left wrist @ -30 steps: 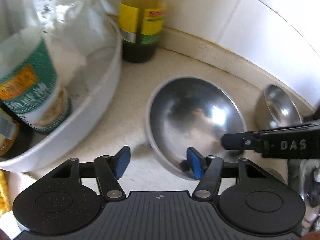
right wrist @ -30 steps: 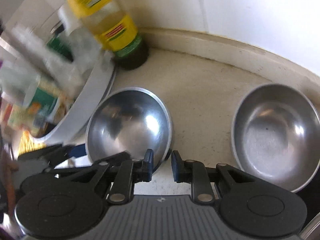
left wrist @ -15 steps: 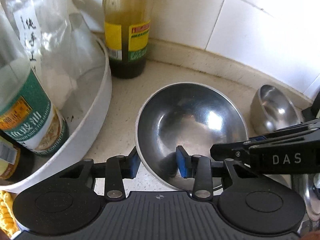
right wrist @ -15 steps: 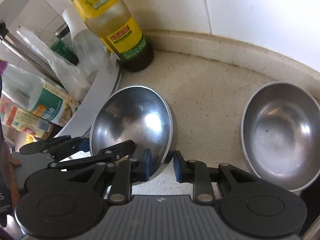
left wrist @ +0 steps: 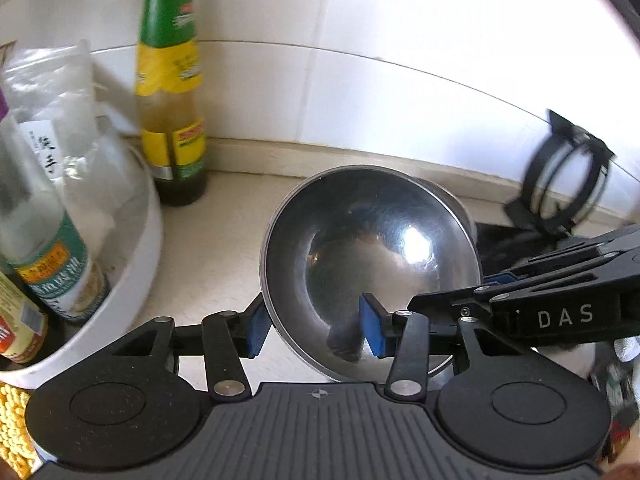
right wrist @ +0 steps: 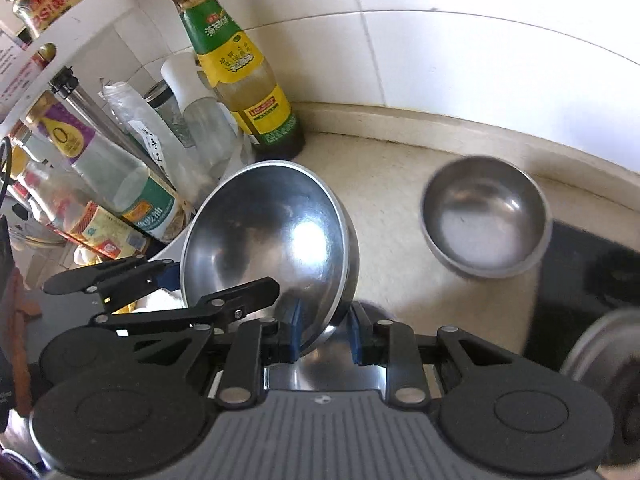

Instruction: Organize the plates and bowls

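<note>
Lifted clear of the counter (right wrist: 400, 184) now, no longer resting flat beside the sauce bottle (right wrist: 240, 76): the near steel bowl (right wrist: 264, 240), tilted, hanging in front of that bottle. Right gripper (right wrist: 324, 334) clamped tight across its rim; left gripper (left wrist: 316, 330) astride the opposite rim, jaws opening, one pad inside, one outside. Best carried level and slow toward the second bowl (right wrist: 484, 228), right of the bottle. Polished, slippery metal, round and thin-walled.
</note>
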